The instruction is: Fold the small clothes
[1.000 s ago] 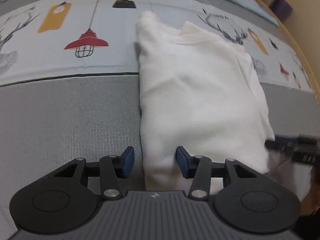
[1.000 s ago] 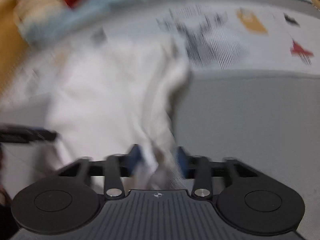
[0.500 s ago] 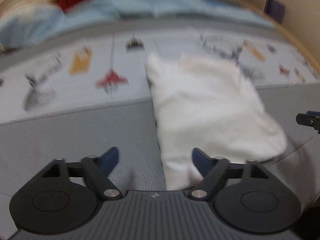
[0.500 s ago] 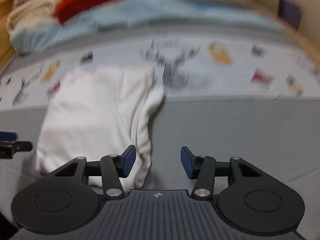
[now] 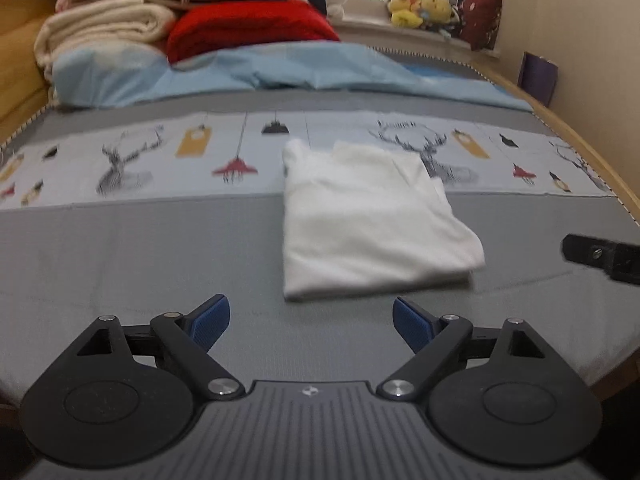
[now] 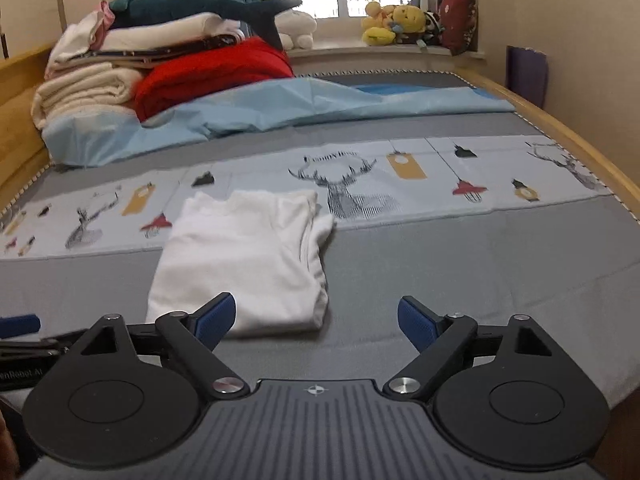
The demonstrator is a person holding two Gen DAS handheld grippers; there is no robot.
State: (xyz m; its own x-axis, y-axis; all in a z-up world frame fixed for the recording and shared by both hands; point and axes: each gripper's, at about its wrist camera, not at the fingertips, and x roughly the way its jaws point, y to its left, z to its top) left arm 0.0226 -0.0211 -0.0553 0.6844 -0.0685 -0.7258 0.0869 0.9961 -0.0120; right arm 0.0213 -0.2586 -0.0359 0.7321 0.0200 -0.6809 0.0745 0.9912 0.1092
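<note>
Left wrist view: left gripper [image 5: 311, 322] w/ jaws spread wide, just been opening, nothing between the blue pads [image 5: 211, 322]. It's clear of the cloth, over bare grey bed cover [image 5: 120, 256]. White garment [image 5: 368, 220] lies folded into a rough rectangle on the bed, ahead of the gripper & a bit to the picture's right; near edge on the grey part, far end w/ a small bump at the corner on the printed strip [image 5: 132, 160] (deer, lamps, tags). Black tip of the right gripper [image 5: 600, 258] pokes in at the right edge, apart from the garment. Behind: light blue sheet [image 5: 280, 68], red blanket [image 5: 248, 26], cream folded bedding [image 5: 100, 26], plush toys [image 5: 416, 10] on the sill.

Right wrist view: right gripper [image 6: 316, 320] also wide, jaws just been opening, nothing gripped. Its picture-left pad [image 6: 214, 318] overlaps the garment's near edge in view; can't tell if touching. White garment [image 6: 244, 256] sits ahead-left, folded, layered edges along its right side, top end on the printed strip [image 6: 400, 184]. Part of the left gripper [image 6: 20, 326] shows at far left edge, blue pad visible. Background: blue sheet [image 6: 320, 104], red blanket [image 6: 212, 72], dark shark plush [image 6: 208, 8] on the stack, wooden bed frame [image 6: 560, 128] at right.
</note>
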